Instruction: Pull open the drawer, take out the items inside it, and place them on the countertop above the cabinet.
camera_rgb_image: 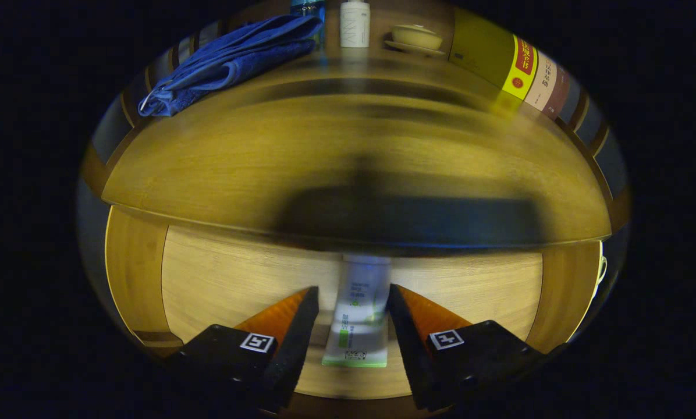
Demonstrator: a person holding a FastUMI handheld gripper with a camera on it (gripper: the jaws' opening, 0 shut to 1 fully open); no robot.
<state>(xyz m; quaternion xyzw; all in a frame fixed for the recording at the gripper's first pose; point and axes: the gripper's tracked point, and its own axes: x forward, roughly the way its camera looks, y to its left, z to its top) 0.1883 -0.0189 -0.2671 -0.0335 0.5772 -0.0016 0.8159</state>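
A white tube with green print (357, 317) lies on the pale wooden floor of the open drawer (237, 273), its flat crimped end towards me. Its far end runs under the front edge of the countertop (266, 163). My gripper (353, 288) is low in the drawer with one finger on each side of the tube. The jaws stand open: a narrow gap shows between the left finger and the tube, while the right finger is at or very near its side.
On the countertop lie a folded blue towel (237, 58) at the back left, a white bottle (355, 23), a lidded bowl on a saucer (416, 38) and a row of books (517, 67). The drawer's side walls (132, 273) flank the fingers.
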